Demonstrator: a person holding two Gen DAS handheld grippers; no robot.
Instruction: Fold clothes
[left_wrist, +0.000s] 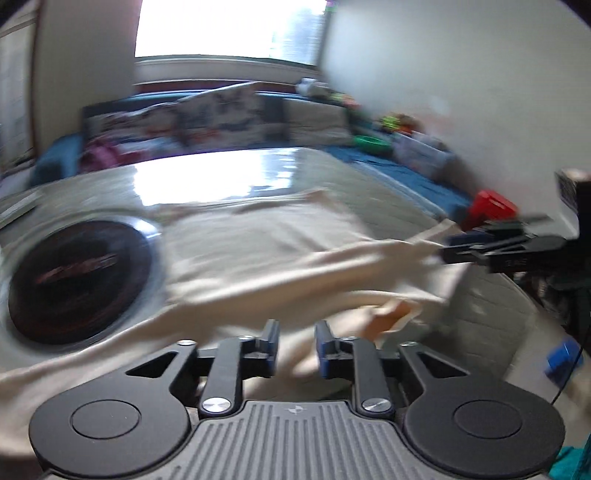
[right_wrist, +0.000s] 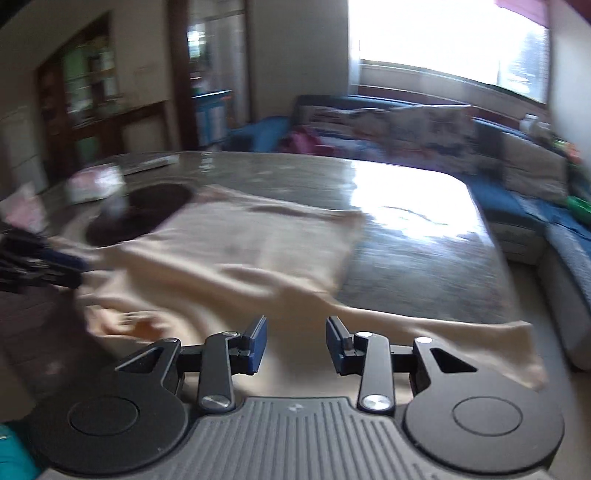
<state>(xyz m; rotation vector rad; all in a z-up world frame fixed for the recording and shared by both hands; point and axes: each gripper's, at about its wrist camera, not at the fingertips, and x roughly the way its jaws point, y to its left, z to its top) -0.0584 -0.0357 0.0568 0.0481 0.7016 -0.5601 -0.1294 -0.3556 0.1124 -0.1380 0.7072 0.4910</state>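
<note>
Both our grippers hover parted and empty over the cream garment (left_wrist: 266, 251) spread on the table (right_wrist: 424, 236): left gripper (left_wrist: 295, 349) narrowly, right gripper (right_wrist: 296, 345) wider.

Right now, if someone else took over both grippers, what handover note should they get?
Left gripper: jaws apart, low over the near edge of the cream garment. The blur hides whether any cloth is caught.
Right gripper: jaws wider apart, over the same near edge; a sleeve trails past it.
The garment lies spread on the glossy table, with its far corner overlapping a round black disc and its near edge rumpled.
Done: garment laid out. No neat fold visible.
Left: grip the near edge and make the folds.
</note>
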